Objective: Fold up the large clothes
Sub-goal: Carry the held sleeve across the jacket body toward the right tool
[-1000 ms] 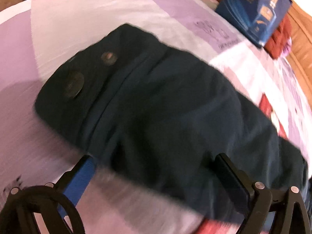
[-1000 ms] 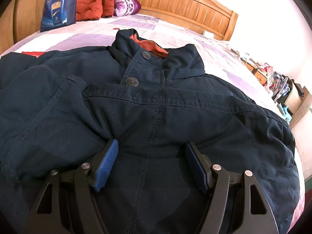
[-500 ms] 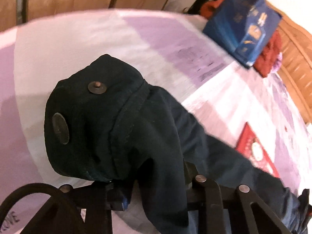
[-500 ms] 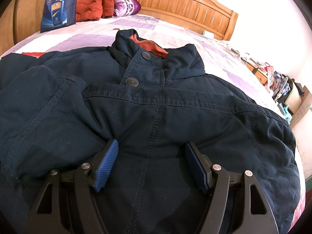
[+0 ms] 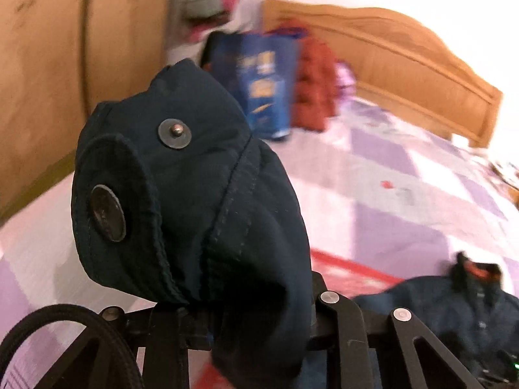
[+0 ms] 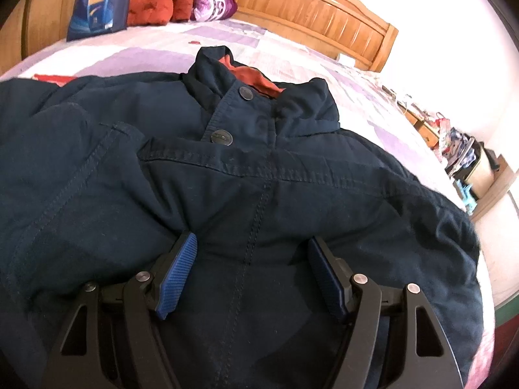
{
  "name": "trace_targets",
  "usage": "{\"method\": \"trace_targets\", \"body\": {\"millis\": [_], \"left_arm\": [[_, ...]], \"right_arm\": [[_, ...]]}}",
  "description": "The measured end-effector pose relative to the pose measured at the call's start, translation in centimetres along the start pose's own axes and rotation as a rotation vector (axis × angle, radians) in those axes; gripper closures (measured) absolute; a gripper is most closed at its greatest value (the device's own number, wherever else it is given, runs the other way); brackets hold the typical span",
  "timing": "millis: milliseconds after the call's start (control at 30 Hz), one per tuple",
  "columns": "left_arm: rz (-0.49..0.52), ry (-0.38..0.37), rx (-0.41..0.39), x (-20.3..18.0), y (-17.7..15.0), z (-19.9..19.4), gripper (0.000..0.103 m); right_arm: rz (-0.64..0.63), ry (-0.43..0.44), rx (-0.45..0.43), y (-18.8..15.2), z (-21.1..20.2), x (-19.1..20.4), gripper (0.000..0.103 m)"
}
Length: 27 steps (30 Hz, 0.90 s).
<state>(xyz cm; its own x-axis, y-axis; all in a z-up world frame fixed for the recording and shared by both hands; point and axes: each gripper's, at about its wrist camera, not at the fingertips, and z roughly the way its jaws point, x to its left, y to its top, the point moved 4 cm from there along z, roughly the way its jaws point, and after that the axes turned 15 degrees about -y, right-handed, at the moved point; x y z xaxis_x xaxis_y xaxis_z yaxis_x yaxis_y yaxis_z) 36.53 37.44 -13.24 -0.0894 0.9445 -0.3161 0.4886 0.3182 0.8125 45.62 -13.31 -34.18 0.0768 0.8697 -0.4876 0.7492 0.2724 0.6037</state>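
On the bed [image 6: 324, 74], a dark navy jacket [image 6: 259, 194] lies spread front-up over the purple checked cover, collar toward the far headboard [image 6: 308, 9].

At the left, the left gripper [image 5: 259, 321] has its jaws closing on the jacket's sleeve cuff [image 5: 181, 194], which bunches up between them and stands clear of the bed, its snap stud [image 5: 174, 134] and button [image 5: 108, 213] facing the camera. A second ago that cuff lay flat on the cover between wide-spread jaws; since then the jaws have come together on it and the cuff has risen, with the wardrobe [image 5: 48, 64] and a blue bag [image 5: 262, 87] now behind it.

At the right, the right gripper [image 6: 253, 275] sits released, its blue pads [image 6: 176, 275] resting apart on the jacket's chest either side of the centre seam, gripping nothing. It has not shifted from the earlier views.

The risk, as I judge it: the grip holds only a thick wad near the cuff's edge, so the padded fabric could slide out as the sleeve is carried across. Pulling fast could also drag the body out of line, since the right gripper only rests on it.
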Motion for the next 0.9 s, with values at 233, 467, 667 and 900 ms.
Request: {"method": "trace_targets", "body": {"millis": [233, 467, 667, 900], "left_arm": [[0.196, -0.14, 0.029, -15.3, 1.3, 0.8, 0.077], [0.255, -0.283, 0.096, -29.6, -3.4, 3.6, 0.077], [0.353, -0.362, 0.215, -41.0, -11.9, 7.6, 0.077], [0.48, -0.227, 0.364, -46.4, -22.6, 13.8, 0.077]], "right_arm": [[0.044, 0.052, -0.076, 1.6, -5.5, -3.3, 0.03], [0.081, 0.053, -0.148, -1.4, -9.9, -11.4, 0.03], [0.095, -0.013, -0.121, -6.6, -9.7, -19.2, 0.03], [0.106, -0.059, -0.041, -12.0, -7.3, -26.0, 0.03]]}}
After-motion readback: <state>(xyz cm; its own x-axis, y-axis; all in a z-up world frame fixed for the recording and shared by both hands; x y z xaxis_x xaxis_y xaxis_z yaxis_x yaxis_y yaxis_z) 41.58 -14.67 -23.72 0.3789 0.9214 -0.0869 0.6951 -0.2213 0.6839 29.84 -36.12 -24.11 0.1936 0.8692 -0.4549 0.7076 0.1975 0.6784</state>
